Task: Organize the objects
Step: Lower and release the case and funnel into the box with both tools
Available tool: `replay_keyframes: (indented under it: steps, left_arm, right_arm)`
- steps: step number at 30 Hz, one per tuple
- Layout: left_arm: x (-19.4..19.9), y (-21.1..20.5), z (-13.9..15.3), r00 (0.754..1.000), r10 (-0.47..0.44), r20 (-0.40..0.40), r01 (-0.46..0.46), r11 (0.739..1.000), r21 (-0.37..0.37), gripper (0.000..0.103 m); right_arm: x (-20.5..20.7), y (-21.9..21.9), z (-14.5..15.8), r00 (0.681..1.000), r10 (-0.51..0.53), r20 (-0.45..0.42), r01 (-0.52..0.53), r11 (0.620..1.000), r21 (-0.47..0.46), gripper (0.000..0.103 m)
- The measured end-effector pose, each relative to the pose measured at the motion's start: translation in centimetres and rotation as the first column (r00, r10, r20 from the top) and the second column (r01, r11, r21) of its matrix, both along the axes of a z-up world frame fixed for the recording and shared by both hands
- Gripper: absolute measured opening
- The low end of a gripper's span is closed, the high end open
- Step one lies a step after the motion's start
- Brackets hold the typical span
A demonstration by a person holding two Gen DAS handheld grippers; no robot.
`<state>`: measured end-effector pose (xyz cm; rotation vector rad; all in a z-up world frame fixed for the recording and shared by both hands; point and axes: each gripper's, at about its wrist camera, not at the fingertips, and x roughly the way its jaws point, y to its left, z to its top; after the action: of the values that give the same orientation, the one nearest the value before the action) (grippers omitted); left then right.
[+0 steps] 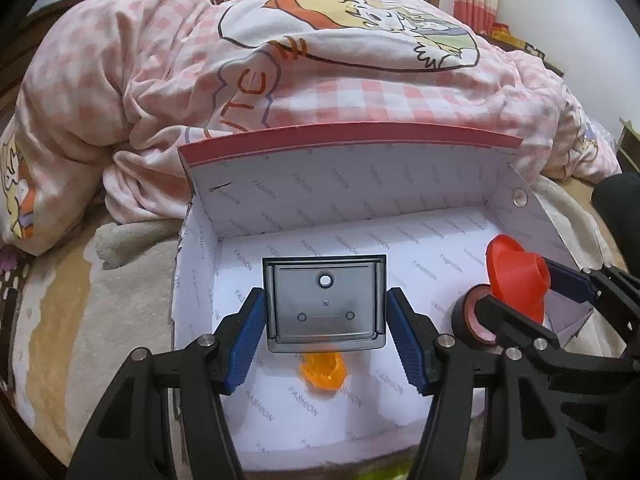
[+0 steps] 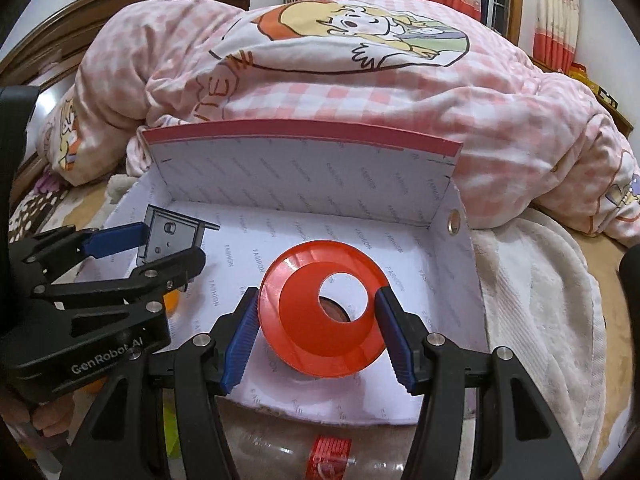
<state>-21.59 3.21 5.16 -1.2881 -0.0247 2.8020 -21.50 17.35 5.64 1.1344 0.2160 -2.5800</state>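
I see a smoky transparent square tray [image 1: 325, 304] held upright between blue pads above the open white box [image 1: 400, 216], whose lining is printed with "FASHION". A glossy red funnel-shaped cone [image 2: 325, 309] with a round hole hangs tilted over the box's right side. On the box floor lie an orange translucent piece [image 1: 322, 372] and a black tape roll [image 1: 474, 322].

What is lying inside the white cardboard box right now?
An orange translucent piece and a black tape roll lie on the white cardboard box's floor; held items cover other parts.
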Motion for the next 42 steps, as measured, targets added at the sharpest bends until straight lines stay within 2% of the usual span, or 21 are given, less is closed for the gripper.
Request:
replay_keyframes:
  steps: [7, 11, 15, 18, 26, 36, 38, 42]
  left_arm:
    - [-1.3, -0.3, -1.0, 1.0, -0.001, 0.009, 0.001, 1.0, 0.006, 0.061]
    - [-2.0, -0.2, -1.5, 1.0, 0.0, 0.012, 0.0, 0.999, -0.045, 0.061]
    - [-2.0, -0.2, -2.0, 0.999, -0.008, 0.032, 0.01, 0.996, -0.084, 0.061]
    - [-2.0, -0.3, -2.0, 0.999, -0.01, 0.033, 0.013, 0.994, -0.106, 0.061]
    - [-3.2, -1.3, -2.3, 0.999, 0.001, 0.032, 0.004, 0.985, -0.174, 0.061]
    - [-2.6, -0.9, -2.1, 0.998, -0.025, 0.056, 0.033, 0.988, -0.148, 0.062]
    - [-2.4, -0.8, -2.1, 0.998, -0.023, 0.064, 0.032, 0.989, -0.141, 0.065]
    - [-1.8, -0.9, -1.5, 0.997, -0.009, 0.075, 0.016, 0.995, -0.102, 0.066]
  right_arm:
    - [-1.6, -0.2, -1.1, 1.0, 0.002, 0.02, -0.002, 1.0, 0.0, 0.059]
    - [-2.4, -0.4, -2.4, 0.997, -0.007, 0.072, 0.007, 1.0, -0.003, 0.058]
    - [-2.0, -1.0, -2.6, 0.997, -0.036, 0.061, 0.034, 0.999, 0.029, 0.059]
    - [-1.9, -1.2, -3.1, 0.993, -0.058, 0.103, 0.059, 0.998, -0.007, 0.057]
    - [-0.9, -2.9, -3.5, 0.992, -0.051, 0.117, 0.058, 0.997, -0.054, 0.057]
    - [-0.8, -2.9, -2.9, 0.991, -0.032, 0.129, 0.045, 0.995, -0.095, 0.056]
    - [-0.4, -2.8, -2.7, 0.993, -0.028, 0.115, 0.038, 0.995, -0.088, 0.059]
    - [0.5, -2.0, -1.7, 0.997, -0.037, 0.064, 0.043, 0.995, -0.086, 0.07]
